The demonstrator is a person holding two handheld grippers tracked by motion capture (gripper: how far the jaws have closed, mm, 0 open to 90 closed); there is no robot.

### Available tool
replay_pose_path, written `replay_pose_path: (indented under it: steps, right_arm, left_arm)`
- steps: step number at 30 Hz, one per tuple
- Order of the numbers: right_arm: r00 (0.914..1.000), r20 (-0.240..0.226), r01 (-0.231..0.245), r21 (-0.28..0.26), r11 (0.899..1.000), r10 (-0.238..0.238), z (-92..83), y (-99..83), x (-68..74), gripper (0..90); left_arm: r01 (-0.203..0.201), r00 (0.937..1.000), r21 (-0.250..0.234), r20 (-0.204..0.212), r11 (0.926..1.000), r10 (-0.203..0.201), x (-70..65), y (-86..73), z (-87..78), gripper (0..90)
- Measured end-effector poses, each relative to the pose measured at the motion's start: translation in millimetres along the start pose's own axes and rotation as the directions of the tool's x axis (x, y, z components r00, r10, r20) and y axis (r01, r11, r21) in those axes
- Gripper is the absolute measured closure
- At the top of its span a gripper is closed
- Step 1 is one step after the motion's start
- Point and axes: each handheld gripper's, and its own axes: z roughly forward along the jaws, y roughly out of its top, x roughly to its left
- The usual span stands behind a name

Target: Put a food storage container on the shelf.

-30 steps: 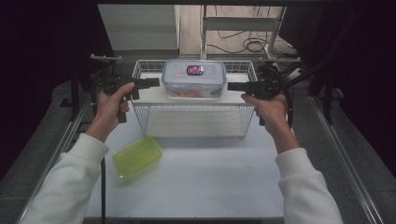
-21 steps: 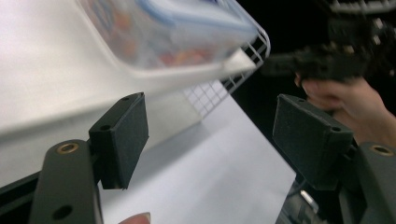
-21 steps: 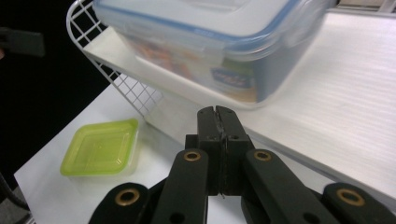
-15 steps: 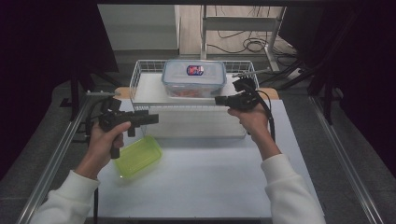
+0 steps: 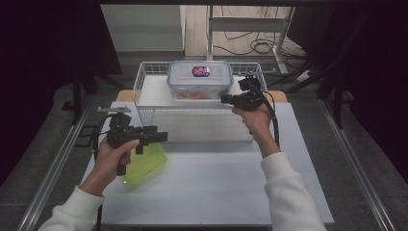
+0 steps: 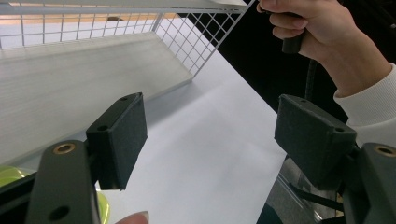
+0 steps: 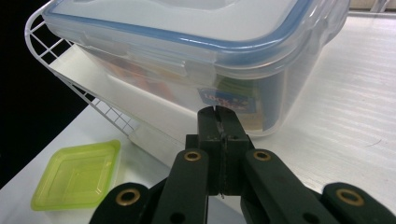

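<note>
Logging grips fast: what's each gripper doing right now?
Left gripper: open, nothing between the jaws.
Right gripper: shut, empty, by the clear lidded container.

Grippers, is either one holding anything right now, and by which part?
Nothing is held. The left gripper stands open over the table with nothing between its pads, and the right gripper is shut on nothing, just before the clear container.
</note>
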Motion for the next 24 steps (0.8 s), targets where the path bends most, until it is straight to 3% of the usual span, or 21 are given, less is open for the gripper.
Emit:
replay_pose_path:
  steps: [17,24]
  right_arm:
    - [1.0000,-0.005,-0.005,-0.007,1.000,0.005,-3.2,-0.9,-0.3,89.3]
    - [0.9997,-0.019,0.015,-0.032,0.999,-0.016,-22.9,-6.4,3.9,89.2]
  left_arm:
    - [0.016,0.9999,-0.008,0.001,0.9998,-0.016,5.2,-3.6,-1.7,24.2]
    - [0.012,0.9998,-0.003,-0.017,0.9999,-0.012,3.6,-12.2,-4.2,24.3]
